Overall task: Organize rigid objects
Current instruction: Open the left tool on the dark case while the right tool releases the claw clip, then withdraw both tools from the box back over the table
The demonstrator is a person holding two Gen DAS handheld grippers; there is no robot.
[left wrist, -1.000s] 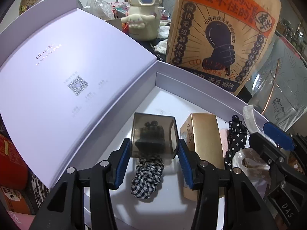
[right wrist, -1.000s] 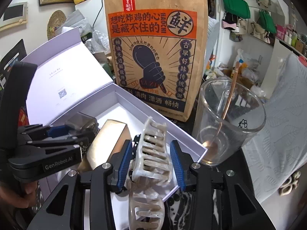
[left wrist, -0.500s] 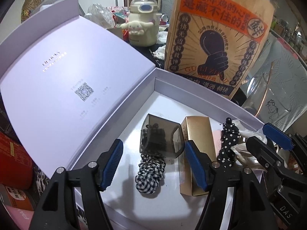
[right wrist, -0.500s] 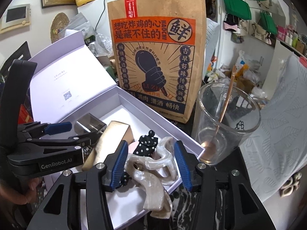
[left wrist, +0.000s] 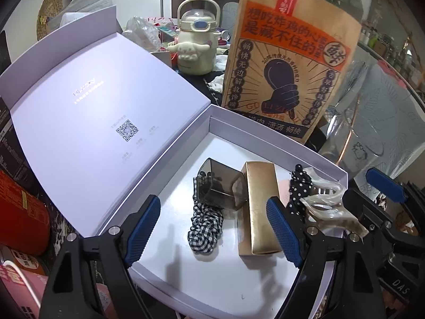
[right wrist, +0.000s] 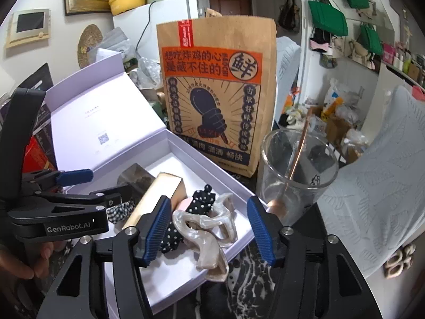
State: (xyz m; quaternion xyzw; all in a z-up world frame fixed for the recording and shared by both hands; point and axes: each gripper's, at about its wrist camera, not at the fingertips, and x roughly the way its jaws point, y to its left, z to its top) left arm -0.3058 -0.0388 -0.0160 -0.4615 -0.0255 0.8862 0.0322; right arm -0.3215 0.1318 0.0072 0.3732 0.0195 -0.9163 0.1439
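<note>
Pearly claw clip (right wrist: 204, 228) lies in matte white box (left wrist: 279, 141).
Glossy gold carton (left wrist: 261, 207) at its 9 o'clock; both hand-held grippers (left wrist: 212, 228) (right wrist: 208, 232) opening, released, nothing grasped.

"genrobot.ai" on the left gripper (right wrist: 77, 186)

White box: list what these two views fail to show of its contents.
- Left wrist view: the smoky clear case hides part of the checked scrunchie under it; its own contents are too dark to identify.
- Right wrist view: the left tool covers that case and scrunchie.
- Both views: the pink item beside the gold box is mostly covered, unidentifiable.
</note>
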